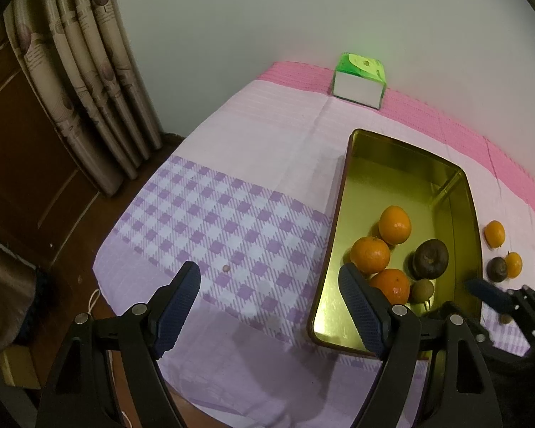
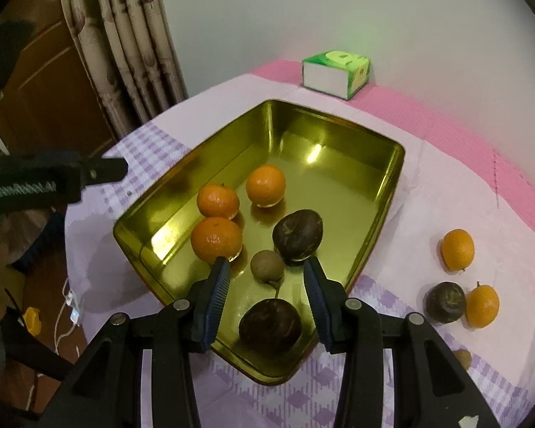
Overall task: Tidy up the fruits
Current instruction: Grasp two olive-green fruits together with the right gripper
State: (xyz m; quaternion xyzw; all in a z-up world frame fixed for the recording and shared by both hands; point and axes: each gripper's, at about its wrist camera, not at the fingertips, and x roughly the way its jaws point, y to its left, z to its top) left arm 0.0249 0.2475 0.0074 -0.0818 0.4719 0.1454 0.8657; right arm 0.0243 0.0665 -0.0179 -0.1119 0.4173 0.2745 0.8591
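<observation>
I am partway through filling the gold tin (image 2: 381, 192): three tangerines, a dark passion fruit and a small brown longan lie at its near end. My right hand-held gripper (image 2: 267, 285) hangs over the near rim with a second passion fruit (image 2: 270, 324) between its part-open jaws; whether the pads press it I cannot tell. Next I judge it goes for the fruits (image 2: 458, 249) near the surface's right edge. My left hand-held gripper (image 1: 267, 306) is wide open, empty. The tin's long axis runs from the near edge towards the tissue box (image 2: 335, 75).
</observation>
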